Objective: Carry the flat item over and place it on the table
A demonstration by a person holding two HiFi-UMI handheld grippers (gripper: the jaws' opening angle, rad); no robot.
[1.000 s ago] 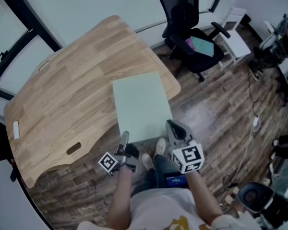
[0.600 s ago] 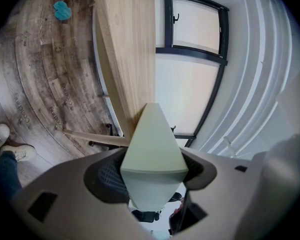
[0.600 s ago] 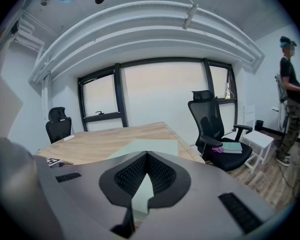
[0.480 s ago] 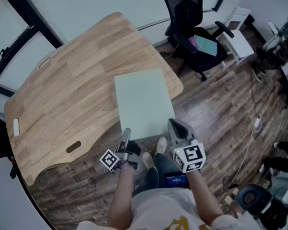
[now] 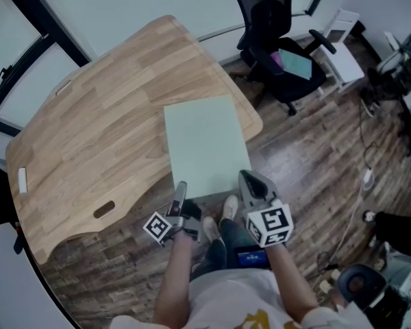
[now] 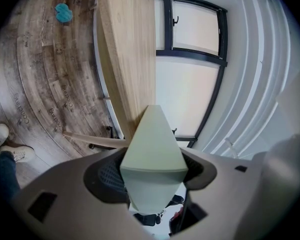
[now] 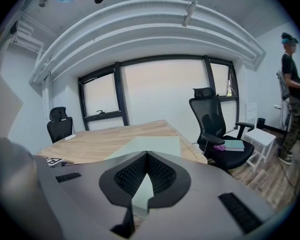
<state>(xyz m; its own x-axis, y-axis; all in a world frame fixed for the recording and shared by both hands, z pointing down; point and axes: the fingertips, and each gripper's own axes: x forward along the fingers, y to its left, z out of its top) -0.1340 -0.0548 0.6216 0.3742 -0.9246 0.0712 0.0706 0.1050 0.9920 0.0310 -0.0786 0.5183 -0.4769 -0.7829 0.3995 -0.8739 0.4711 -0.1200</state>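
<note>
A pale green board [image 5: 205, 146] is held by its near edge between two grippers. The left gripper [image 5: 180, 192] is set on the board's near left corner. In the left gripper view its jaws stand wide, the gap between them is filled by the board's end [image 6: 152, 149], and both pads are pressed against it. The right gripper [image 5: 249, 182] is set on the near right corner. In the right gripper view its jaws are drawn close and pinched on the board's edge [image 7: 140, 186].

Ahead of both grippers the board is stretched out flat over a corner of the wooden counter [image 5: 103, 122]. The part nearest the grippers is hung over the plank floor [image 5: 315, 149]. Whether the far end is touching the counter cannot be told. Most of the counter is spread ahead and to the left of the left gripper, with an oval slot [image 5: 104, 211] cut in it to that gripper's left.

Ahead and to the right of the right gripper a black chair [image 5: 281, 40] is seen, with a teal thing [image 5: 294, 64] laid on its seat. A white stool [image 5: 339, 29] is placed just beyond the chair. Between and just behind the grippers a pair of light shoes [image 5: 219, 218] is seen on the floor. In the right gripper view a second chair [image 7: 59, 124] is shown beyond the counter to the left, and a person [image 7: 291, 84] is seen standing far to the right.
</note>
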